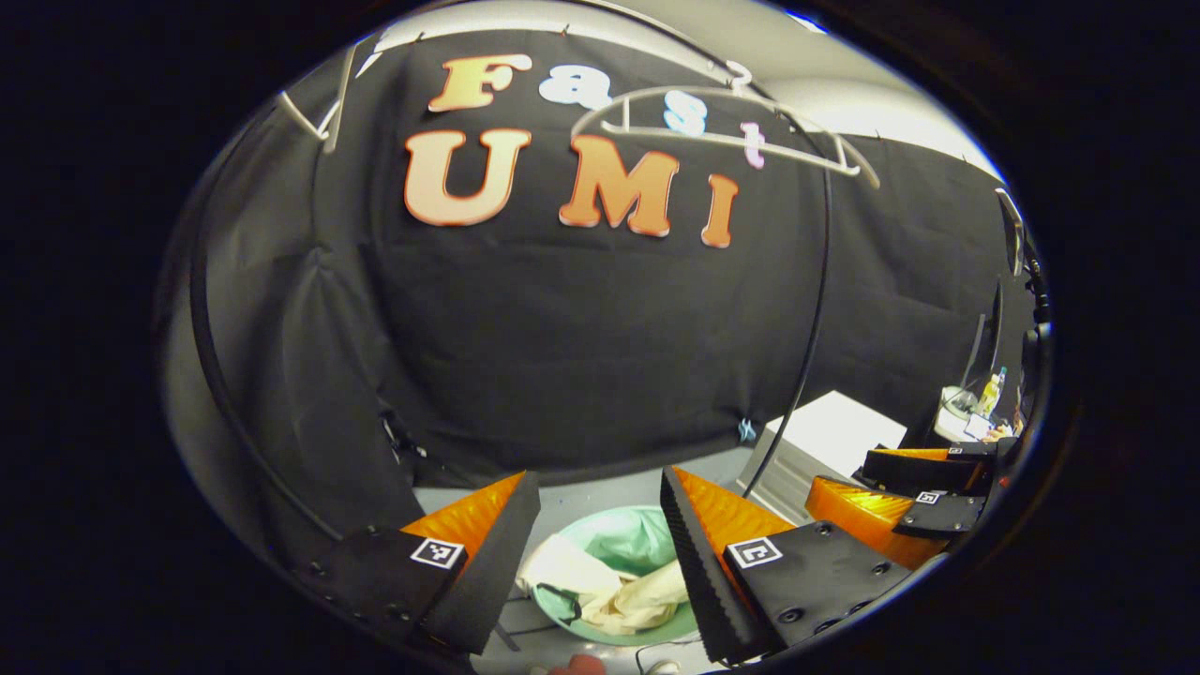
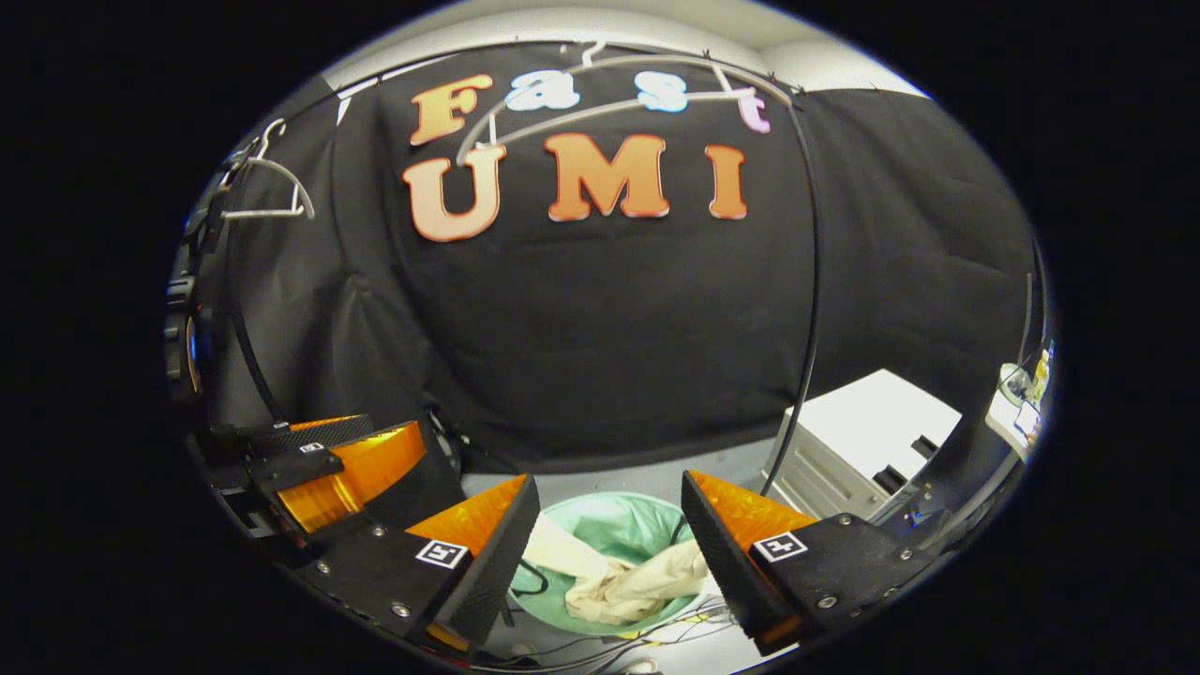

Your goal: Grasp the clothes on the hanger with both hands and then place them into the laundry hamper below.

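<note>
A cream garment (image 1: pixel 614 592) (image 2: pixel 619 579) lies crumpled inside the round pale-green hamper (image 1: pixel 630 535) (image 2: pixel 609 525) on the floor below both grippers. A bare white hanger (image 1: pixel 722 131) (image 2: pixel 609 98) hangs from the rail up high. My left gripper (image 1: pixel 600 553) stands open above the hamper, nothing between its fingers. My right gripper (image 2: pixel 609 553) is open too, also over the hamper. The right gripper (image 1: pixel 923 497) shows at the right edge of the left gripper view, and the left gripper (image 2: pixel 328 469) at the left of the right gripper view.
A second white hanger (image 1: pixel 314 117) (image 2: pixel 267 187) hangs at the upper left. A black curved rack frame (image 1: pixel 814 309) (image 2: pixel 808 281) runs down to the floor. A white box-like unit (image 1: pixel 825 441) (image 2: pixel 862 431) stands to the right of the hamper. Cables (image 2: pixel 656 637) lie on the floor.
</note>
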Tool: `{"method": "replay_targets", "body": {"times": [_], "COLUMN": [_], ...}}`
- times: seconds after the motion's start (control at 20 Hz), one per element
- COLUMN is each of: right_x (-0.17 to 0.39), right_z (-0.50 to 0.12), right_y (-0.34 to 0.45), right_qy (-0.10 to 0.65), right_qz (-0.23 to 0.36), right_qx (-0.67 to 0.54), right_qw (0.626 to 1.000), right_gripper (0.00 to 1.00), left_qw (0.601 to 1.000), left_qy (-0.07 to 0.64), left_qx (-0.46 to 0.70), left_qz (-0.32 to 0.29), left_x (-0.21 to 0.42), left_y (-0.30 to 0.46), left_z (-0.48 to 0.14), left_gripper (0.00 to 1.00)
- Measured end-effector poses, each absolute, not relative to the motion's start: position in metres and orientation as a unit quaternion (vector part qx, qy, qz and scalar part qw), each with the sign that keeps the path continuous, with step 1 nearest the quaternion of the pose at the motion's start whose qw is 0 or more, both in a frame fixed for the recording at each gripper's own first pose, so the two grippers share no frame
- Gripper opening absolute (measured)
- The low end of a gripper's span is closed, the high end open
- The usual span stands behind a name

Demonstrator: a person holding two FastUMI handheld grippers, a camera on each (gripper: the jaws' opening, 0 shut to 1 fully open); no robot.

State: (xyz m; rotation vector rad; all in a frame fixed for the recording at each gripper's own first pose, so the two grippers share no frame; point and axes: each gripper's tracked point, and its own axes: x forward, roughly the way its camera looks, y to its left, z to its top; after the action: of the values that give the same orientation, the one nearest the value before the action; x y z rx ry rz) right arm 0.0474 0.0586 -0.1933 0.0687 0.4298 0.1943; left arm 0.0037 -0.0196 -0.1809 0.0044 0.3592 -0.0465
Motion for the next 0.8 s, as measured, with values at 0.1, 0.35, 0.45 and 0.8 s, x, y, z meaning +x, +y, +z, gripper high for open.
{"method": "replay_targets", "body": {"times": [0.1, 0.35, 0.45, 0.8], "right_x": [0.043, 0.018, 0.008, -0.007], "right_z": [-0.155, -0.079, -0.056, 0.010], "right_y": [0.051, 0.036, 0.030, 0.005], "right_qy": [0.176, 0.099, 0.077, 0.024], "right_qz": [0.094, 0.090, 0.088, 0.077], "right_qx": [0.035, 0.041, 0.039, 0.050], "right_qw": [0.979, 0.990, 0.992, 0.995], "right_gripper": [0.95, 0.95, 0.95, 0.94], "left_qw": [0.989, 0.997, 0.998, 1.000], "left_qy": [0.143, 0.075, 0.054, 0.021], "left_qx": [-0.004, -0.020, -0.021, -0.012], "left_qz": [-0.021, -0.011, -0.008, 0.006], "left_x": [-0.003, -0.021, -0.031, -0.050], "left_y": [-0.019, -0.020, -0.019, -0.023], "left_z": [-0.146, -0.068, -0.041, 0.010], "left_gripper": [0.90, 0.83, 0.94, 0.83]}}
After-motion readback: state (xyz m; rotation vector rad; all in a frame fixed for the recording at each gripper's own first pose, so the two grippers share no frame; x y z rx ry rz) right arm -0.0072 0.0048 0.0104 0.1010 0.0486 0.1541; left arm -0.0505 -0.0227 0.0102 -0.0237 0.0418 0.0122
